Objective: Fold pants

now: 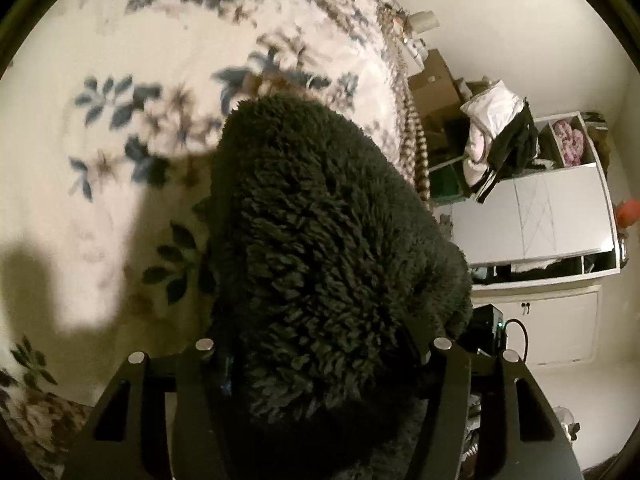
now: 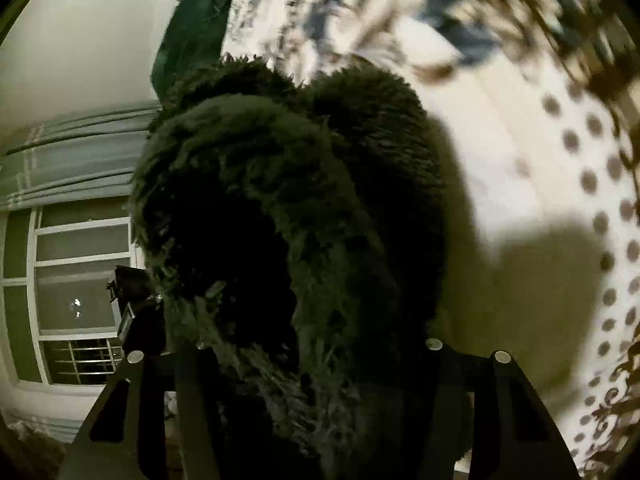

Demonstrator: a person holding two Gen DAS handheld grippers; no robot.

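Note:
The pants [image 1: 332, 248] are dark green and fluffy. In the left wrist view a bunched fold of them fills the space between my left gripper's [image 1: 320, 364] black fingers, hanging above the floral bedspread [image 1: 120, 160]; the fingertips are hidden in the pile. In the right wrist view the same pants [image 2: 288, 220] are gathered between my right gripper's [image 2: 316, 360] fingers, lifted over the bed [image 2: 500, 168]. Both grippers are shut on the fabric. A further stretch of the pants [image 2: 200, 28] trails away at the top left.
The left wrist view shows a white shelf unit [image 1: 540, 216] with clothes piled on it [image 1: 496, 136] and cardboard boxes [image 1: 436, 80] beside the bed. The right wrist view shows a window [image 2: 76, 292] with a grey curtain [image 2: 72, 152] and a dotted blanket [image 2: 600, 200] at the right.

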